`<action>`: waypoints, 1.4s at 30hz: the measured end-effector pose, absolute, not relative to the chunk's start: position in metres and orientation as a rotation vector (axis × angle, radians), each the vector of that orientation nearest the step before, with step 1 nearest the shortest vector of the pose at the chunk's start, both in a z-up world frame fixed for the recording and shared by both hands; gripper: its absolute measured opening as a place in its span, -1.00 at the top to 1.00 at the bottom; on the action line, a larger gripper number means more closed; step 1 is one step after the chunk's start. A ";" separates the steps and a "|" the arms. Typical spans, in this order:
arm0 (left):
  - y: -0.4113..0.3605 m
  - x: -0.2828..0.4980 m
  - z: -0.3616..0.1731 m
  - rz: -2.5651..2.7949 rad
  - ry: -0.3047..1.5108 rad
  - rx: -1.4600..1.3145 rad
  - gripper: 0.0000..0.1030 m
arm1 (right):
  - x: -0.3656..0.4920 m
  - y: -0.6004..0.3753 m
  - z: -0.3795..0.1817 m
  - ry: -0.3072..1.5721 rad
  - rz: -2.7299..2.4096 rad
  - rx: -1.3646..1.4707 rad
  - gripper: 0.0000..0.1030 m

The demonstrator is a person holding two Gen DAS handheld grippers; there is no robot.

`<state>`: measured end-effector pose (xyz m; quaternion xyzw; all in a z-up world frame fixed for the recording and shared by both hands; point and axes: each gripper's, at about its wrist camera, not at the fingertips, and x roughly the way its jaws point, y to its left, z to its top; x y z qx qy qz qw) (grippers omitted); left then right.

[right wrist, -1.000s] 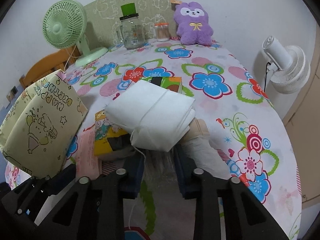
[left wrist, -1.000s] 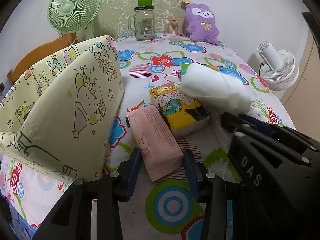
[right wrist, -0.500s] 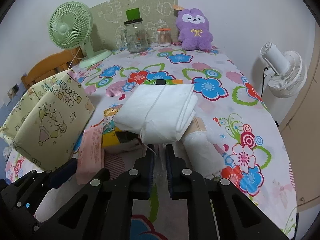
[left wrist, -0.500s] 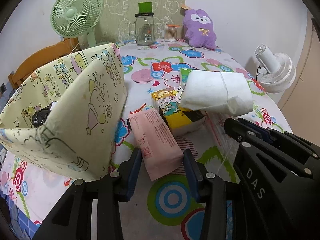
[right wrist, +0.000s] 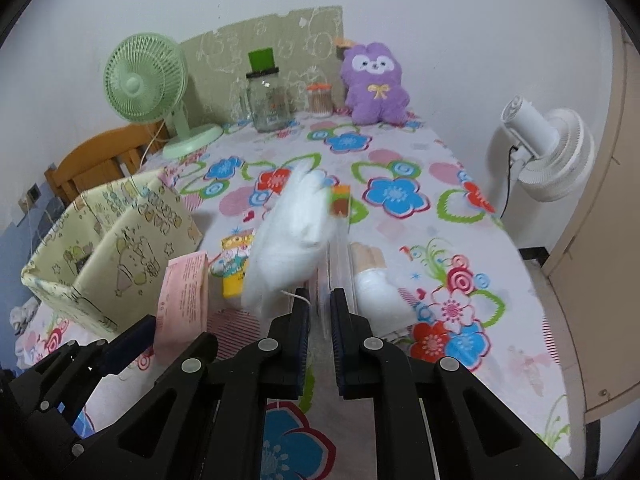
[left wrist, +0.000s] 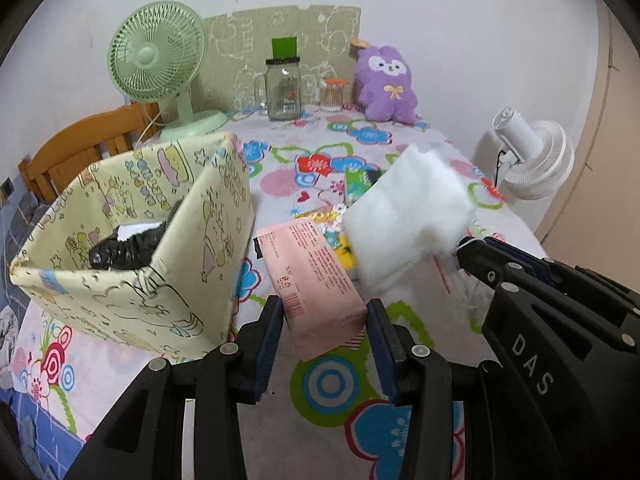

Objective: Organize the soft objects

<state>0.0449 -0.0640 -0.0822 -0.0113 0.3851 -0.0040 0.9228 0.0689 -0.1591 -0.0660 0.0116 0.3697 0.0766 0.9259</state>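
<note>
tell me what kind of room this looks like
Probably a home dining corner: a table under a flowered cloth, a wooden chair at it, a green desk fan and a purple plush toy by the wall.

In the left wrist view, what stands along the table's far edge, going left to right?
Green fan → glass jar with a green-topped lid → small container of sticks → purple plush.

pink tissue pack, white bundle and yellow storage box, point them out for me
pink tissue pack (left wrist: 316, 280), left wrist view, middle of its printed top face
white bundle (left wrist: 404, 216), left wrist view, middle of its fluffy front
yellow storage box (left wrist: 192, 264), left wrist view, its near side wall
</note>
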 end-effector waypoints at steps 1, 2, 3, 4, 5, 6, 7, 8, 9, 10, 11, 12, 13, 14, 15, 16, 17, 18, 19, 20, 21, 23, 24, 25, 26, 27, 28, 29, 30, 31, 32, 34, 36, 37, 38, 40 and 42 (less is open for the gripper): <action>-0.065 0.043 -0.078 -0.011 0.781 -0.022 0.16 | 0.067 -0.160 -0.062 0.749 0.155 0.024 0.74; -0.065 0.042 -0.075 -0.014 0.774 -0.022 0.16 | 0.065 -0.160 -0.058 0.741 0.153 0.023 0.74; -0.066 0.042 -0.073 -0.016 0.769 -0.022 0.16 | 0.063 -0.160 -0.055 0.734 0.152 0.020 0.74; -0.066 0.041 -0.069 -0.017 0.759 -0.023 0.16 | 0.061 -0.160 -0.051 0.726 0.149 0.019 0.74; -0.066 0.041 -0.066 -0.018 0.753 -0.024 0.16 | 0.060 -0.161 -0.048 0.720 0.147 0.020 0.74; -0.067 0.040 -0.062 -0.020 0.745 -0.024 0.16 | 0.059 -0.161 -0.045 0.714 0.147 0.020 0.74; -0.067 0.040 -0.059 -0.023 0.740 -0.024 0.16 | 0.056 -0.162 -0.041 0.707 0.144 0.020 0.74; -0.068 0.040 -0.056 -0.028 0.735 -0.024 0.16 | 0.056 -0.162 -0.038 0.702 0.143 0.019 0.74; -0.068 0.039 -0.053 -0.031 0.730 -0.023 0.16 | 0.055 -0.162 -0.035 0.696 0.142 0.018 0.74; -0.068 0.040 -0.050 -0.034 0.725 -0.022 0.16 | 0.053 -0.163 -0.033 0.690 0.140 0.018 0.74; -0.069 0.040 -0.048 -0.037 0.723 -0.022 0.16 | 0.052 -0.163 -0.029 0.684 0.139 0.017 0.74; -0.069 0.039 -0.044 -0.041 0.717 -0.021 0.16 | 0.051 -0.164 -0.025 0.677 0.139 0.016 0.74; -0.069 0.039 -0.042 -0.043 0.712 -0.020 0.16 | 0.051 -0.163 -0.022 0.673 0.138 0.016 0.74; -0.070 0.038 -0.038 -0.046 0.708 -0.019 0.16 | 0.050 -0.163 -0.019 0.669 0.136 0.016 0.74; -0.070 0.038 -0.036 -0.048 0.704 -0.019 0.16 | 0.050 -0.163 -0.016 0.664 0.137 0.018 0.74; -0.069 0.038 -0.033 -0.053 0.699 -0.020 0.16 | 0.049 -0.164 -0.013 0.661 0.137 0.020 0.74; -0.070 0.039 -0.030 -0.056 0.695 -0.019 0.16 | 0.048 -0.164 -0.010 0.657 0.138 0.021 0.74; -0.069 0.038 -0.027 -0.057 0.691 -0.019 0.16 | 0.048 -0.163 -0.008 0.655 0.139 0.021 0.74; -0.070 0.038 -0.025 -0.059 0.688 -0.019 0.16 | 0.047 -0.163 -0.005 0.650 0.140 0.021 0.74; -0.069 0.038 -0.023 -0.061 0.685 -0.017 0.15 | 0.045 -0.163 -0.002 0.645 0.141 0.021 0.74; -0.069 0.038 -0.019 -0.062 0.681 -0.015 0.15 | 0.045 -0.162 0.000 0.642 0.143 0.020 0.74; -0.069 0.037 -0.016 -0.067 0.677 -0.014 0.15 | 0.043 -0.161 0.006 0.633 0.144 0.021 0.74; -0.068 0.037 -0.014 -0.067 0.674 -0.011 0.15 | 0.043 -0.161 0.009 0.629 0.145 0.021 0.74; -0.068 0.036 -0.011 -0.067 0.670 -0.009 0.15 | 0.042 -0.160 0.011 0.625 0.146 0.021 0.74; -0.068 0.036 -0.010 -0.068 0.667 -0.007 0.15 | 0.042 -0.159 0.013 0.622 0.147 0.021 0.74; -0.068 0.036 -0.008 -0.071 0.666 -0.006 0.15 | 0.041 -0.159 0.015 0.620 0.149 0.022 0.74; -0.067 0.035 -0.006 -0.074 0.664 -0.006 0.15 | 0.041 -0.158 0.017 0.618 0.150 0.024 0.74; -0.066 0.035 -0.004 -0.077 0.662 -0.006 0.16 | 0.040 -0.158 0.019 0.617 0.151 0.027 0.74; -0.066 0.035 -0.003 -0.079 0.660 -0.005 0.24 | 0.040 -0.157 0.021 0.615 0.153 0.028 0.74; -0.065 0.034 -0.002 -0.080 0.659 -0.003 0.24 | 0.040 -0.157 0.022 0.613 0.153 0.028 0.74; -0.064 0.034 0.000 -0.084 0.658 -0.001 0.24 | 0.039 -0.156 0.024 0.613 0.153 0.027 0.74; -0.062 0.034 0.002 -0.091 0.652 -0.002 0.25 | 0.039 -0.154 0.026 0.612 0.153 0.026 0.74; -0.060 0.034 0.003 -0.095 0.649 -0.004 0.31 | 0.038 -0.152 0.028 0.608 0.155 0.025 0.74; -0.059 0.034 0.003 -0.098 0.650 -0.005 0.37 | 0.037 -0.150 0.029 0.607 0.156 0.024 0.74; -0.058 0.035 0.002 -0.099 0.654 -0.006 0.37 | 0.037 -0.149 0.029 0.607 0.155 0.023 0.74; -0.056 0.035 0.000 -0.098 0.658 -0.011 0.37 | 0.038 -0.146 0.028 0.612 0.158 0.022 0.74; -0.054 0.037 -0.005 -0.100 0.671 -0.018 0.37 | 0.039 -0.144 0.025 0.619 0.162 0.022 0.74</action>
